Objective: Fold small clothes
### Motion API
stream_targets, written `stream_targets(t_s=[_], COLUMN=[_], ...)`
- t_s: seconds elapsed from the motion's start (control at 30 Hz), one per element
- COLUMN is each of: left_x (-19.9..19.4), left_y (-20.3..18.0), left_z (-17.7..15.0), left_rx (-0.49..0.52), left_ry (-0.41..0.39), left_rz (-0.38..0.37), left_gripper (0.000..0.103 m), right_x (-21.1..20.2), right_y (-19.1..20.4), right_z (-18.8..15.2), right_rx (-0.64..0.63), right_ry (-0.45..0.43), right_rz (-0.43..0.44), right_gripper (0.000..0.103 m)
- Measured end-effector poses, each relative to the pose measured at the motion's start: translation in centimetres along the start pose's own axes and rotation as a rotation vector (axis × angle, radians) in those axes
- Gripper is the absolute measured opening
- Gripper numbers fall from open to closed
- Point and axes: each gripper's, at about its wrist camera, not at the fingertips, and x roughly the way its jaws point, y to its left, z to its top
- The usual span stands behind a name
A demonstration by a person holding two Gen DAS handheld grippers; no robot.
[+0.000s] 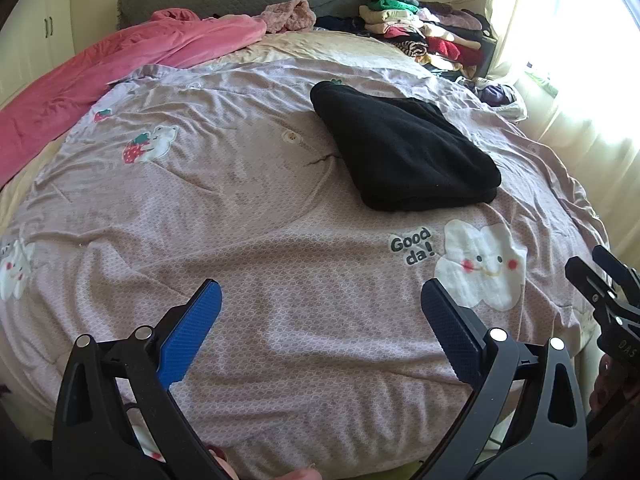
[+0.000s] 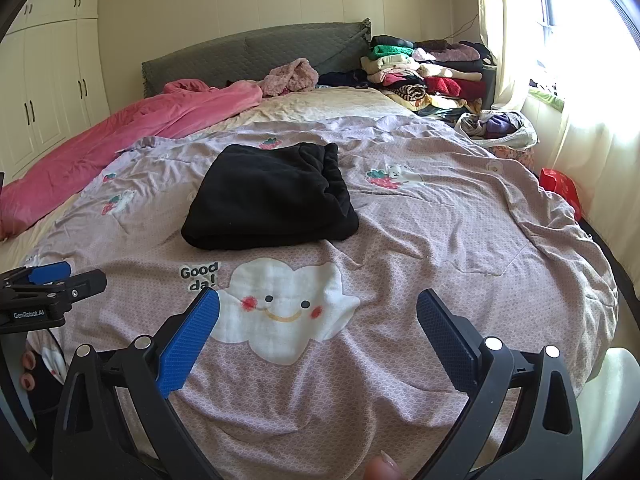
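Tools apart over the bed, black garment lying folded ahead of them.

Both my left tool (image 1: 321,312) and my right tool (image 2: 318,318) hang above the near edge of the bed (image 1: 280,360), fingers spread wide with nothing between them. I judge that is because the black garment (image 2: 270,198) already sits as a neat bundle, out ahead of both tools, on the lilac cover (image 2: 440,240), well apart from either. It lies left of centre from my right tool and right of centre from my left. Beyond it, a stack of folded clothes (image 2: 428,72) sits by the headboard (image 2: 256,52).
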Motion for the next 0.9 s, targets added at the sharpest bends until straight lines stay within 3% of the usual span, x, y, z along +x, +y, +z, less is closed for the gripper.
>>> stream_targets(t_s=[0.63,0.8,0.9], left_x=[0.3,0.2,0.5], left_y=[0.3,4.2,9.3], left_z=[-0.1,0.9,2.6], left_rx=[0.003,-0.072,-0.170], left_ry=[0.018,0.000,0.004], left_rz=[0.018,0.007,0.053], left_gripper=[0.094,0.093,0.094], right_x=[-0.3,-1.9,-3.5], right_y=[-1.6,-6.4,-11.8], right_z=[-0.4,-1.2,-2.6], right_rx=[0.053,0.154,0.238], right_ry=[0.017,-0.012,-0.022], right_rz=[-0.029,-0.177,-0.338], right_gripper=[0.098,0.098,0.098])
